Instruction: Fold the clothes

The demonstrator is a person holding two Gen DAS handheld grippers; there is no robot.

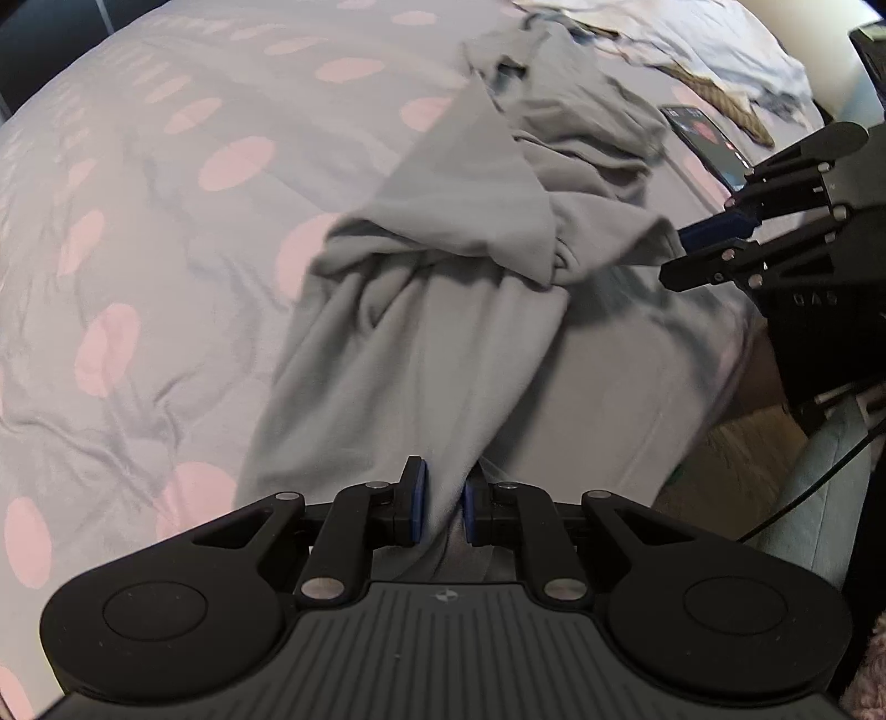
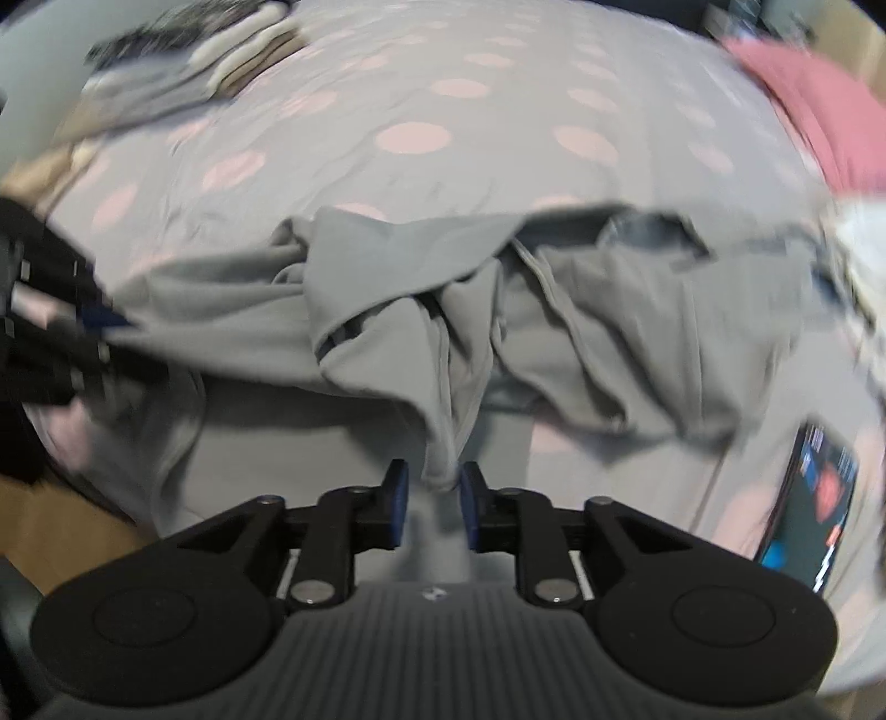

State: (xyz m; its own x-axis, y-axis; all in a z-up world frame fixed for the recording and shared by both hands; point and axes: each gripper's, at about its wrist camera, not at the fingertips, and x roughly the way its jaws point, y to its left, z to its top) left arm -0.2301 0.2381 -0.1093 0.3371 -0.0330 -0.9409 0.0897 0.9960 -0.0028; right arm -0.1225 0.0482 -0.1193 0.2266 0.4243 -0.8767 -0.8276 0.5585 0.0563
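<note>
A crumpled grey garment (image 1: 432,332) lies on a bed with a grey sheet dotted pink (image 1: 166,221). My left gripper (image 1: 444,507) is at the garment's near edge, and its blue pads pinch a bunch of the cloth. In the right wrist view the same garment (image 2: 387,310) is spread out ahead. One hanging fold drops between the fingers of my right gripper (image 2: 433,501). The right pad touches this fold, while a gap shows at the left pad. The right gripper (image 1: 686,249) also shows at the right of the left wrist view, at a corner of the garment. The left gripper (image 2: 111,327) is blurred at the left.
A phone (image 1: 706,138) with a lit screen lies on the sheet beside the garment, also visible as the phone (image 2: 814,498). Light clothes are heaped at the back (image 1: 692,50). A pink garment (image 2: 819,111) and a stack of clothes (image 2: 194,66) lie farther off. Wooden floor (image 1: 736,459) shows past the bed edge.
</note>
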